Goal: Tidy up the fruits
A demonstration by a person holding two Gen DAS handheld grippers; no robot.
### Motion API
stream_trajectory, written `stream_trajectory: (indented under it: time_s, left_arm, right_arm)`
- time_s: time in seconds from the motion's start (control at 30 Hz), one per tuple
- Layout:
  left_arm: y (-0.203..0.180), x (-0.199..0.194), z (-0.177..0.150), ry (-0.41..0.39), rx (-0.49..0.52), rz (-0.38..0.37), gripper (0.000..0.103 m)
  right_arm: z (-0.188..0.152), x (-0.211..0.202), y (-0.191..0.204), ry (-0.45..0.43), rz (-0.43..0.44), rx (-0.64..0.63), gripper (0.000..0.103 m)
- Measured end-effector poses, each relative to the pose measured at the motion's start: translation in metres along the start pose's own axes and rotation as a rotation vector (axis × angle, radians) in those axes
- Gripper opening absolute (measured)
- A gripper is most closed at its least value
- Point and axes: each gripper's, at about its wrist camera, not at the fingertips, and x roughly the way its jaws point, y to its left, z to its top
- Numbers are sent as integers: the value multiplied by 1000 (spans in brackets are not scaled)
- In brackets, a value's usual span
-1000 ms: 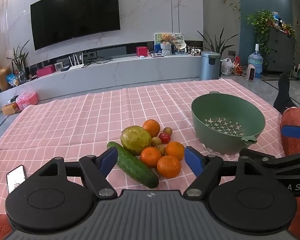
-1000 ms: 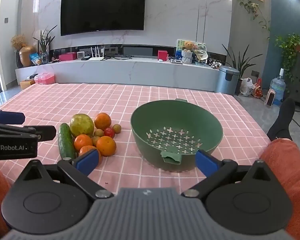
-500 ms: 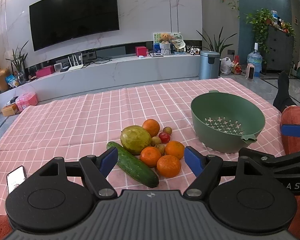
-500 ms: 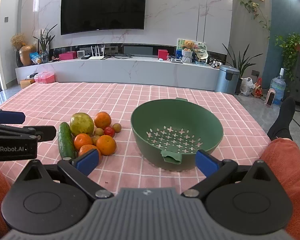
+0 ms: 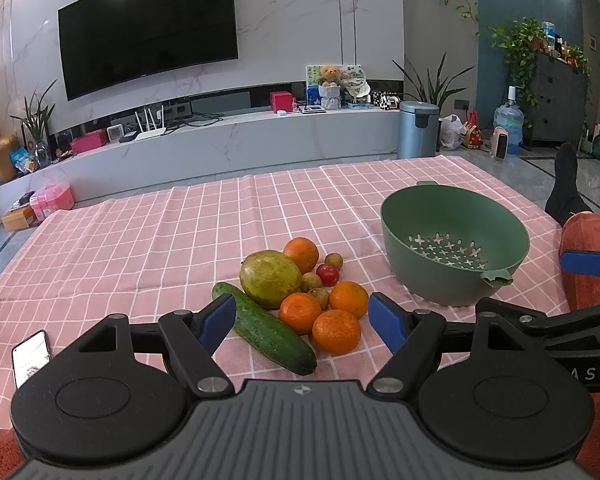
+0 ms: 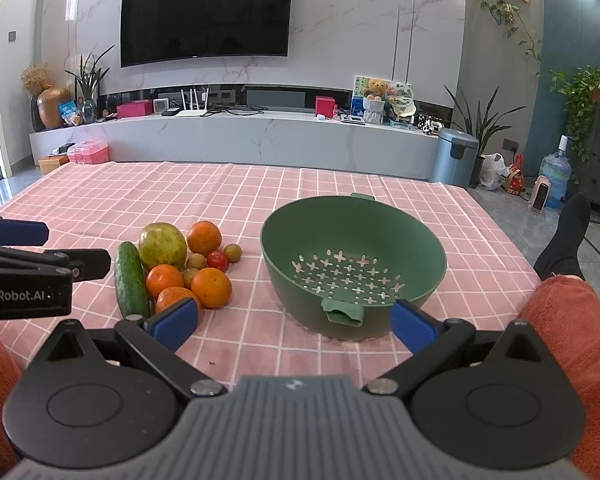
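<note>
A pile of fruit lies on the pink checked cloth: a cucumber [image 5: 266,328], a green-yellow mango [image 5: 270,278], several oranges [image 5: 336,331], a small red tomato [image 5: 327,274] and small brown fruits. An empty green colander [image 5: 454,246] stands to their right. My left gripper [image 5: 302,322] is open, just short of the pile. My right gripper [image 6: 294,322] is open in front of the colander [image 6: 354,268], with the pile [image 6: 172,264] to its left.
A phone [image 5: 30,356] lies on the cloth at the near left. The person's orange-clad leg [image 6: 568,320] and black sock lie past the table's right edge. A TV wall and low console stand behind the table.
Both grippers have barely shifted; the views have crept slightly. The fruit and colander have not moved.
</note>
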Motion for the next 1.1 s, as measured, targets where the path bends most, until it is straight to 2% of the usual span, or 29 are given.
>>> stream_trajectory:
  time_s: [1.1]
  left_arm:
    - [-3,-1,-4,1,-3,-5,89]
  right_arm:
    - [-1,2,-2,20,-15,15,99]
